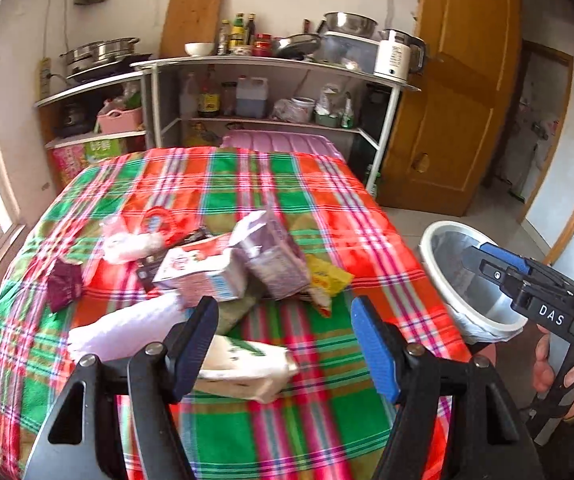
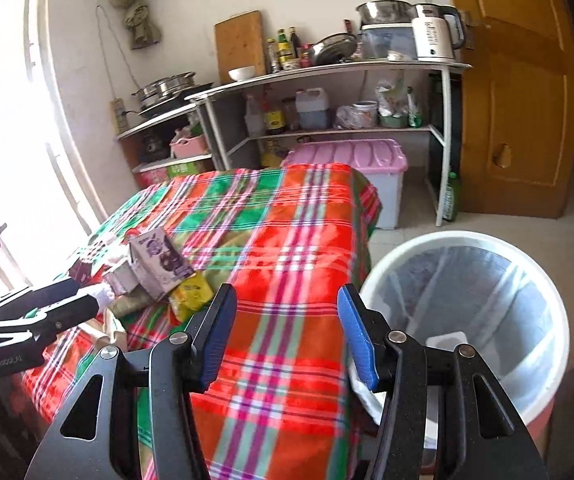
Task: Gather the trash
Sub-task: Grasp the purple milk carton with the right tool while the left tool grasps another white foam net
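Both of my tools are spread and empty: left tool hovers over a tissue pack on the checked table, ready to pick. Beyond it the trash pile waits. Right tool hangs beside the lined bin off the table's edge.

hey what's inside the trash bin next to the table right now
The trash bin has a clear liner and one pale flat piece low inside. The right tongs cover part of its bottom.
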### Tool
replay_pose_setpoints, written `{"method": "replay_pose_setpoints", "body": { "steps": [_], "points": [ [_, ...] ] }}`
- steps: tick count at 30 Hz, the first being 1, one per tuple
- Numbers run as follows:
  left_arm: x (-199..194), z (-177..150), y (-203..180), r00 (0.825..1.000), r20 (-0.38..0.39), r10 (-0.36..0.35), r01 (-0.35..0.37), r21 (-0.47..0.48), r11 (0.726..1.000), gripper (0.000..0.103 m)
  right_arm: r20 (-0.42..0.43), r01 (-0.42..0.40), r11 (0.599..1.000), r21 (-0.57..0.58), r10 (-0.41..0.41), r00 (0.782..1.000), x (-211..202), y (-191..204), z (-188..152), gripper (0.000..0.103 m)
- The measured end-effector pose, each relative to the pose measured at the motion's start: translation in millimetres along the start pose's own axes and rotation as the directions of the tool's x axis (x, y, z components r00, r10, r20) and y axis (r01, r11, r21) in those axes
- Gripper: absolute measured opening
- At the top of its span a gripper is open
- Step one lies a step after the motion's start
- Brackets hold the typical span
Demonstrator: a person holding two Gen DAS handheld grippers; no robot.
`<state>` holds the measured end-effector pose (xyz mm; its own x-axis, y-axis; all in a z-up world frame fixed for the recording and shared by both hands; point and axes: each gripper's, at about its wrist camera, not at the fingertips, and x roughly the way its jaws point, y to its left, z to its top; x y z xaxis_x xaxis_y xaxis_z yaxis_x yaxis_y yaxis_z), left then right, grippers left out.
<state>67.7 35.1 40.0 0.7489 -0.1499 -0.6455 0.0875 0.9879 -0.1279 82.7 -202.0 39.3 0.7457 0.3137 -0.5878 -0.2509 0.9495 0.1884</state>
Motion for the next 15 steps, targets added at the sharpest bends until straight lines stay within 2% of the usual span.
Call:
{"method": "replay_pose_setpoints", "body": {
  "steps": [6, 12, 15],
  "points": [
    [-4, -7, 60, 0.996, -0.010, 0.087, -0.088, -0.039, 0.995, 0.072, -0.052, -0.104, 0.992, -0.067, 0.101, 0.994, 35, 47, 8, 0.054],
    [8, -13, 100, 0.995, -0.060, 0.075, -0.078, -0.053, 0.996, 0.073, -0.092, -0.170, 0.974, -0.152, 0.158, 0.983, 66, 84, 14, 0.057],
    [16, -16, 106, 0.993, -0.086, 0.078, -0.078, 0.001, 0.997, 0.073, -0.115, -0.196, 0.964, -0.179, 0.177, 0.977, 82, 95, 15, 0.063]
  ]
}}
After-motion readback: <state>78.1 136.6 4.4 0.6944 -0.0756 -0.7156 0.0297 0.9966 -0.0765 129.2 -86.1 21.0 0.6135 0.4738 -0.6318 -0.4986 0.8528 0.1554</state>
